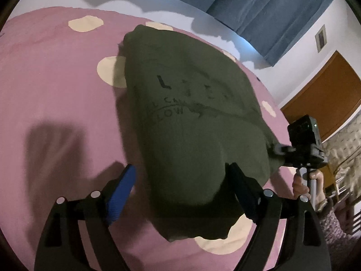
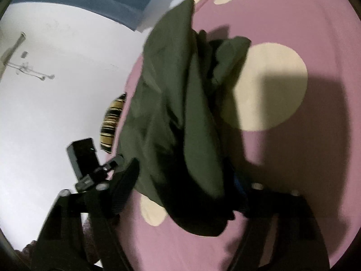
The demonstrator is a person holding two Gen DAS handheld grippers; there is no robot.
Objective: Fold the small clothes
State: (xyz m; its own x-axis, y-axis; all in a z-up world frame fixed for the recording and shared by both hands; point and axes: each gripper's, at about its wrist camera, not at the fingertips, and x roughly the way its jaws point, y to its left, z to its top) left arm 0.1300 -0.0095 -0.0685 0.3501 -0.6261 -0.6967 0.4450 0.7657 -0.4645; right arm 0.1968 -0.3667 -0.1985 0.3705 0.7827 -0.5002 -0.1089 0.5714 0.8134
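Observation:
An olive green shirt (image 1: 187,103) with dark lettering lies on a pink bedsheet (image 1: 56,90) with cream dots. My left gripper (image 1: 180,187) is open, its fingers spread wide either side of the shirt's near hem, which drapes over the right finger. My right gripper (image 1: 278,149) shows in the left wrist view at the shirt's right edge, touching the cloth. In the right wrist view the shirt (image 2: 171,113) hangs bunched between the right gripper's (image 2: 185,185) fingers, which stand wide apart; its grip is unclear through blur.
A white wall (image 1: 293,52), blue curtain (image 1: 259,6) and wooden door (image 1: 327,94) stand beyond the bed. A striped yellow and black cloth (image 2: 112,122) lies at the bed's edge. A hand (image 1: 302,185) holds the right gripper's handle.

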